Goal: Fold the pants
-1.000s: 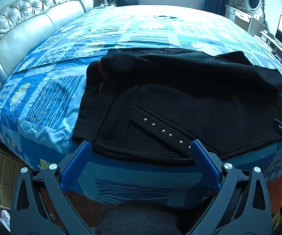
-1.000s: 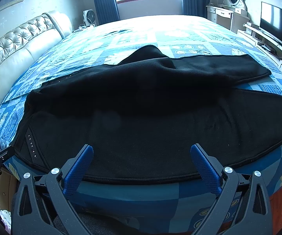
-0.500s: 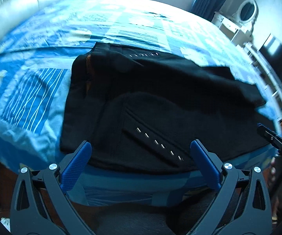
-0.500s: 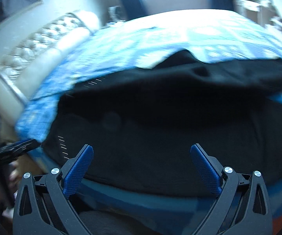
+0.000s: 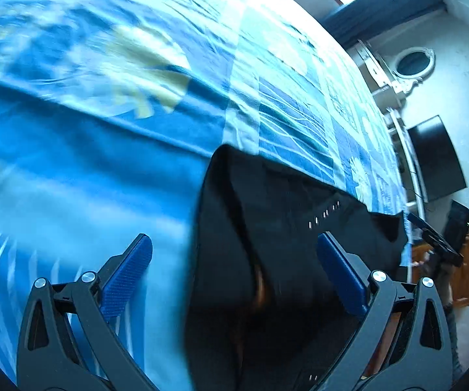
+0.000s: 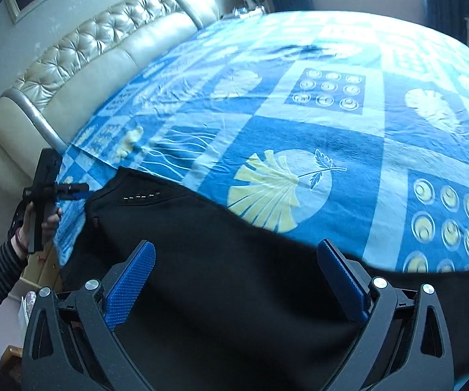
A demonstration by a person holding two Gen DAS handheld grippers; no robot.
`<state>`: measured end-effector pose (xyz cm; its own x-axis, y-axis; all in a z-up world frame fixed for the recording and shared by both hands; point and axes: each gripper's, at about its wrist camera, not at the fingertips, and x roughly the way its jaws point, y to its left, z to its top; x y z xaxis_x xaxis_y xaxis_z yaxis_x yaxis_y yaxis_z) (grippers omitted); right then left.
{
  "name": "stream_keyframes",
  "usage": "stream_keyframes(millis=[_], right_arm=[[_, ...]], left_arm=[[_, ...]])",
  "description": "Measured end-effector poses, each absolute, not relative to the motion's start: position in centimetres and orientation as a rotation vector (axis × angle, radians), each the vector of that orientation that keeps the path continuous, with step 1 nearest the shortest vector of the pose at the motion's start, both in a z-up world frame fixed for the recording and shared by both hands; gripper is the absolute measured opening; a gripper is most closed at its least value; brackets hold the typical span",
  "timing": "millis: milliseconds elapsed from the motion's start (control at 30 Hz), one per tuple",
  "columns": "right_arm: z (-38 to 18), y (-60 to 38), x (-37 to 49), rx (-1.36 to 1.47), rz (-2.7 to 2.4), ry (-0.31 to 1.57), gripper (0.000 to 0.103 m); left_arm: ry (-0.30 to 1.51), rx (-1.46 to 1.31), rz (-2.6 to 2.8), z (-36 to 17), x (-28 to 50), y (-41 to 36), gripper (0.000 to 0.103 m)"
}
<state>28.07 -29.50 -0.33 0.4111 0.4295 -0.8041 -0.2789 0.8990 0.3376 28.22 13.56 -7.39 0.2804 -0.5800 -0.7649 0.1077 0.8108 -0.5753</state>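
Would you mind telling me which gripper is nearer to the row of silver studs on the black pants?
Left. The left gripper hovers open just short of the studs on the pants; the right gripper sits farther along the fabric.

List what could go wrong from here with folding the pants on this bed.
1. The black pants lie at the near edge of the bed, so a tug could slide them off.
2. Both the left gripper and the right gripper have open jaws and hold nothing; a hasty close may pinch the blue bedspread along with the cloth.
3. The left view is motion-blurred, so aim may suffer.
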Motion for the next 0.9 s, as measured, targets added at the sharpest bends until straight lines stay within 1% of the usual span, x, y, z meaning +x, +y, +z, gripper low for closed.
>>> stream_keyframes(millis=[167,267,300,333,367,400,433,467,500,533,567,600,667,767,900], right_arm=[[-3.9,-29.4,31.4,0.1,0.508,1.195,0.098],[-5.2,-29.0,32.3,0.098,0.573,1.263,0.098],[-5.8,-28.8,32.5,0.089,0.585,1.287,0.098],[-6.0,-28.7,32.6,0.079,0.588,1.303,0.098],[-6.3,-28.5,32.7,0.064,0.588,1.322,0.097],[-6.7,-28.3,32.7,0.044,0.587,1.338,0.094],[-6.9,-28.1,32.6,0.028,0.587,1.349,0.086],[-7.3,-27.9,32.5,0.007,0.583,1.371,0.05],[-7.5,-28.0,32.6,0.011,0.58,1.385,0.023],[-7.6,-28.1,32.6,0.04,0.588,1.394,0.018],[-7.3,-27.9,32.3,0.023,0.594,1.383,0.011],[-6.9,-27.6,32.1,-0.009,0.584,1.37,0.01],[-5.3,-27.5,31.7,-0.042,0.533,1.317,0.009],[-1.9,-27.3,30.4,-0.105,0.471,1.189,0.009],[2.8,-26.7,25.4,-0.212,0.383,0.993,0.009]], left_arm=[[1.246,-0.381,-0.577,-8.3,31.8,11.0,0.101],[1.259,-0.42,-0.612,-8.5,33.1,11.1,0.101],[1.258,-0.428,-0.615,-8.6,33.3,11.0,0.099],[1.255,-0.435,-0.629,-8.6,33.3,10.7,0.095],[1.255,-0.426,-0.643,-8.6,33.2,10.5,0.079],[1.257,-0.394,-0.64,-8.5,33.1,10.0,0.06],[1.267,-0.352,-0.617,-8.6,33.2,9.6,0.052],[1.269,-0.315,-0.581,-8.7,33.0,9.4,0.04],[1.272,-0.287,-0.546,-8.7,33.0,9.1,0.037],[1.273,-0.282,-0.542,-8.6,32.9,9.0,0.036],[1.276,-0.279,-0.547,-8.5,33.0,8.8,0.033],[1.28,-0.283,-0.56,-8.3,33.0,8.7,0.03],[1.254,-0.275,-0.573,-7.3,33.1,8.6,0.029],[1.173,-0.308,-0.6,-4.9,32.5,9.3,0.026],[1.084,-0.371,-0.637,-2.1,30.2,10.8,0.026]])
